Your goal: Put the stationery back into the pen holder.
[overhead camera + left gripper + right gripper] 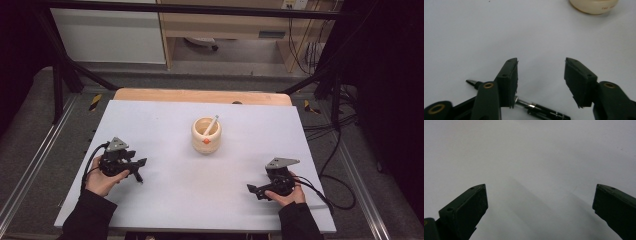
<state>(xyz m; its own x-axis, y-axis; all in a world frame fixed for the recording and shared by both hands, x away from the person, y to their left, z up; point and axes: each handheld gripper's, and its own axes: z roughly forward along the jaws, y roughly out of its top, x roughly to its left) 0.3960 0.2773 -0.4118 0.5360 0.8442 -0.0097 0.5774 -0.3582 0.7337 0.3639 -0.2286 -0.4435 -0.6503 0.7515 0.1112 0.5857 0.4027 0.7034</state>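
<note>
From the high view, the person's hands rest low on the pale surface, one gripper each. The left gripper sits at the near left, its jaws pointing toward the middle, and a dark pen lies on the surface just beneath its tips. The right gripper waits at the near right, well apart from the pen. A cream cup stands in the middle with a white stick leaning out of it.

In the left gripper view, the left gripper has its jaws apart with nothing between them. The pen lies flat under the near jaw, its long axis running crosswise to the jaws, its tip poking out at the left. It sits low, back near the jaw roots rather than between the tips. The cup shows at the top edge.

In the right gripper view, the right gripper is spread wide over bare surface.

I judge the left hand is far nearer; it would need to draw back and drop so the pen falls between the tips.
</note>
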